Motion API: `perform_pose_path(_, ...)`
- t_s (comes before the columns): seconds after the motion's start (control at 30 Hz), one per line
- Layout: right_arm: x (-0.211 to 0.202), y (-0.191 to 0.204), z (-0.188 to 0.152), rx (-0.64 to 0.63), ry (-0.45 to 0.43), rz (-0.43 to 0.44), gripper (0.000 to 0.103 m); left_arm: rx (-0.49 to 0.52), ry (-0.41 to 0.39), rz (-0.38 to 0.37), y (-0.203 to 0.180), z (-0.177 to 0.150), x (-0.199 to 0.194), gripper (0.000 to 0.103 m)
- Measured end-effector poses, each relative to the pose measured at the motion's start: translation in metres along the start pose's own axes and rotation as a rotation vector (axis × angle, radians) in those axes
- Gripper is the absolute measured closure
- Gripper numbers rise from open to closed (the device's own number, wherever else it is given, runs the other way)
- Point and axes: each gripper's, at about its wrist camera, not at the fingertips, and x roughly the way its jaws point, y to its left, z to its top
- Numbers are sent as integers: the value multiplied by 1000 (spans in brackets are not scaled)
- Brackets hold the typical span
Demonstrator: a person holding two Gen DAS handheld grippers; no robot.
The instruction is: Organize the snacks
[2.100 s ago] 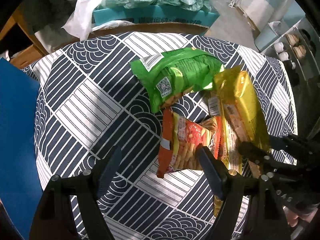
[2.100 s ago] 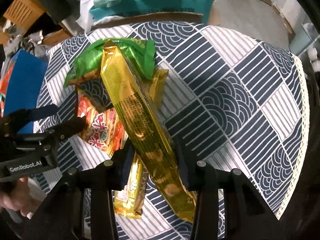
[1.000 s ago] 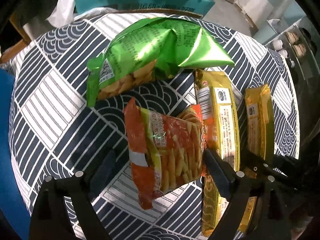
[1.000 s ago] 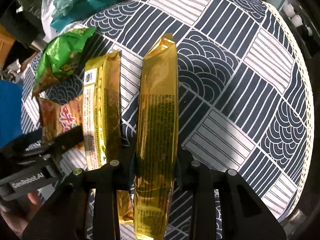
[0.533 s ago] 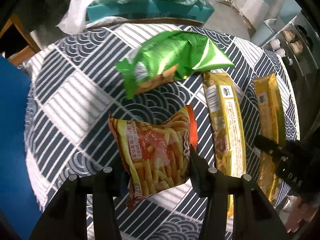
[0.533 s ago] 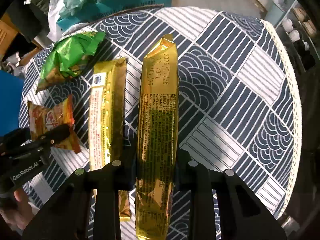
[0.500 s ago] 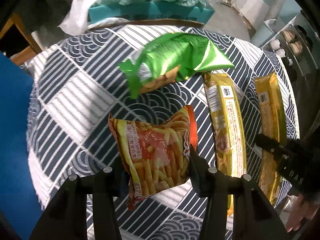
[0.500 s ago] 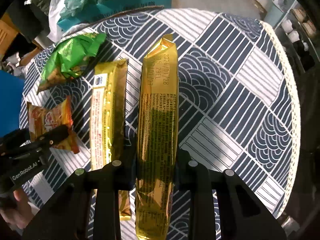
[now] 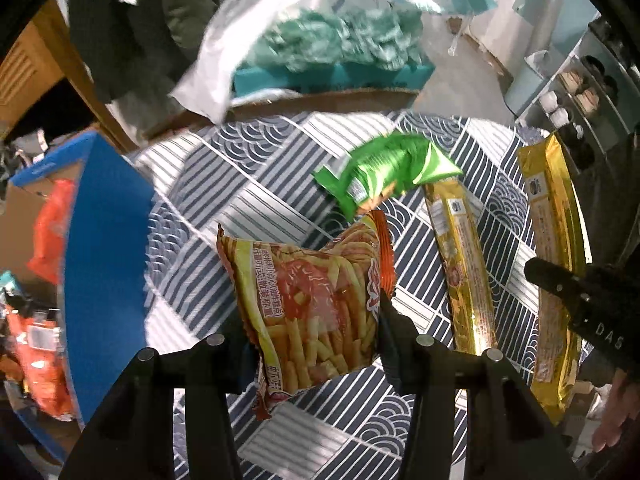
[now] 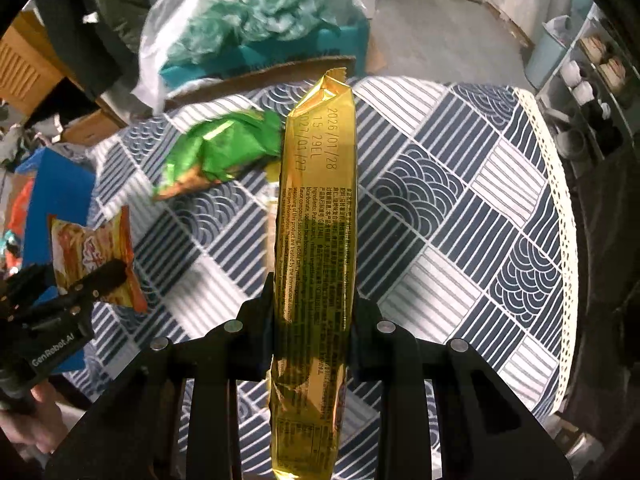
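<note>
Left gripper (image 9: pixel 316 320): your jaws pinch the orange fries bag (image 9: pixel 310 304) by its sides. A second ago they stood spread around it while it lay flat; now it hangs clear above the surface (image 9: pixel 248 184).
Right gripper (image 10: pixel 312 312): your jaws are pressed on the long gold packet (image 10: pixel 316 240), gripping it near its lower half, as they did a second ago. The packet now stands up off the surface, its crimped top end pointing away from you.
Second gold packet (image 9: pixel 460 264): it lies flat on the patterned cloth between your two grippers, where it lay half a second ago.
Green bag (image 9: pixel 388 172): it rests on the cloth beyond the fries bag, its corner near the top of the flat gold packet; its place has not changed.
View: both cameras now take in more of the room than before, including the blue box (image 9: pixel 104 240) at the left edge of the surface and the teal box (image 9: pixel 332 76) with crumpled plastic beyond it.
Hand: your fingers (image 9: pixel 612 412) show under the right gripper at the lower right of the left camera view.
</note>
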Motion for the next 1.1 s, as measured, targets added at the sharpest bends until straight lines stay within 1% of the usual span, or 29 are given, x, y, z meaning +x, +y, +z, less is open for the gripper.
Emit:
perform_pose_path(0.13,-16,19,-1,-31,-29,3,77,-11,-29,7,11,-3,-22,52)
perform_pose_path(0.3,-30,50,0,-74,-50,34,77,-24,-49,20,32,-9,-37,52)
perform_pose_path(0.53,-45,98,5,-135,-65,100,77,-67,-68,35,67,-16,-60,52)
perform_pose_path(0.67,-50,130,9,-169,-64,136,77,-93,-81,50,92,-21,-74,52)
perform_pose_path(0.87,-51,179,16,-216,-52,178,77,-133,-88,92,136,-31,-88,52)
perform_pose_path(1.1,-48,240,21,-274,-34,219,77,-206,-92,117,185,-44,-95,52)
